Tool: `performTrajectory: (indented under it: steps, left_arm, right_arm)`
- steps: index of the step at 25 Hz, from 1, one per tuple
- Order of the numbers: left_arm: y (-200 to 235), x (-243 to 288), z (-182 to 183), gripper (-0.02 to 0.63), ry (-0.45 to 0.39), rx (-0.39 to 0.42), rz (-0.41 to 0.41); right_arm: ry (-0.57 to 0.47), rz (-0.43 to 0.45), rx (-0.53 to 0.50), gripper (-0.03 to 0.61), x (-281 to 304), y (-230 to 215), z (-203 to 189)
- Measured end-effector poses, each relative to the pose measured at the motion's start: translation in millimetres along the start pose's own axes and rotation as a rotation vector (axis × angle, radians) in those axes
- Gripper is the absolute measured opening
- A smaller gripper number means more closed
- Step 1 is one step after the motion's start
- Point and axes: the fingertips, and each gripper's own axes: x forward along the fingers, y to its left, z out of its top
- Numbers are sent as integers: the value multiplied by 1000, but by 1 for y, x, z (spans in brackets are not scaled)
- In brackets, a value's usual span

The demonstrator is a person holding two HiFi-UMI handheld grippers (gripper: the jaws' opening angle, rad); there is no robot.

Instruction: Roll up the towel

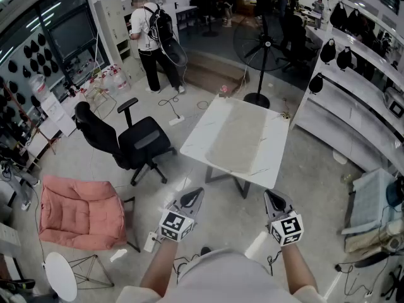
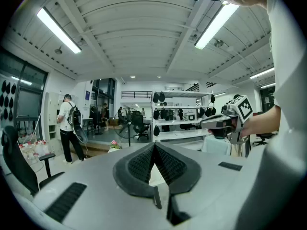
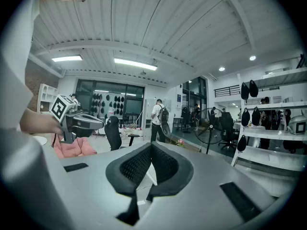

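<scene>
From where I stand, the person is short of the white square table (image 1: 203, 133). Both tools are held out level in front of the body, side by side and well apart. That is a carrying pose, not a working one.

The pale beige rectangular towel (image 1: 238, 137) lies spread flat along the tabletop, nothing rolled yet. Neither tool is anywhere near it. It looks laid out lengthwise so that a roll can start from one short end.

The left gripper (image 1: 192, 199) has its dark ribbed pads pressed together with nothing between them. The right gripper (image 1: 276, 201) is the same, pinched closed and empty. I'd judge they are kept closed simply because there is nothing to grasp until the table is reached.

The head view alone shows the layout: the towel, the table, a black wheeled office chair (image 1: 136, 142) to its left, a pink padded folding chair (image 1: 81, 211) nearer the person, and a black pedestal fan (image 1: 262, 46) beyond.

The gripper views look out level across the room, so they show the ceiling lights and shelving, and each shows the other tool off to its side. The pale sliver below each pair of pads may be the table's edge, but I can't be sure.
</scene>
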Motion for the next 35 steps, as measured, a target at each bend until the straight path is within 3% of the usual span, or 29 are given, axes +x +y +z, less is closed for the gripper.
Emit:
performTrajectory:
  steps: [11,23,26,35]
  left_arm:
    - [-2,5,9,17,-18,8,-6]
    - [2,-8,7,32,-43,-22,-19]
    - [4,-10,7,55,-44,-27,-28]
    - [16,-21,-1,105,-42,-44,-57]
  right_arm:
    - [-10,3,-12,11,2,1,5]
    - [-34,-50,30,12,-2,5,10]
    - [-29,-40,30,61,0,11,10]
    - [-16,-46,38,104,6,27,10]
